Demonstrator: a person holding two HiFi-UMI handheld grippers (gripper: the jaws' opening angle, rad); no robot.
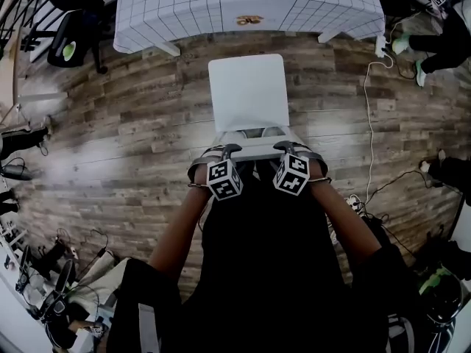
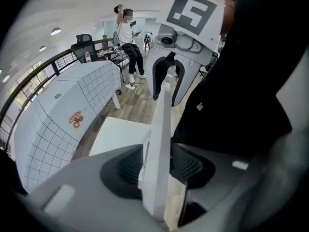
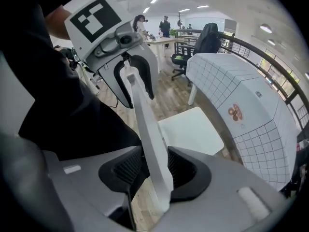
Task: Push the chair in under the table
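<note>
A white chair stands on the wood floor with its seat point(image 1: 249, 94) facing the table point(image 1: 184, 9), which wears a white grid-patterned cloth. The seat's front edge lies just short of the table's edge. Both grippers point down over the top of the backrest point(image 1: 254, 149). My left gripper point(image 1: 227, 151) straddles its left part, my right gripper point(image 1: 288, 147) its right part. In the left gripper view the thin white backrest point(image 2: 161, 124) stands between the open jaws of the gripper point(image 2: 157, 164). The right gripper view shows the same: backrest point(image 3: 145, 124) inside the open gripper point(image 3: 154, 170).
A black office chair point(image 1: 73, 35) stands left of the table. A white cable point(image 1: 370, 116) runs across the floor on the right from a power strip point(image 1: 381, 46). Cables and gear crowd the lower left. People stand at desks point(image 2: 128, 37) in the background.
</note>
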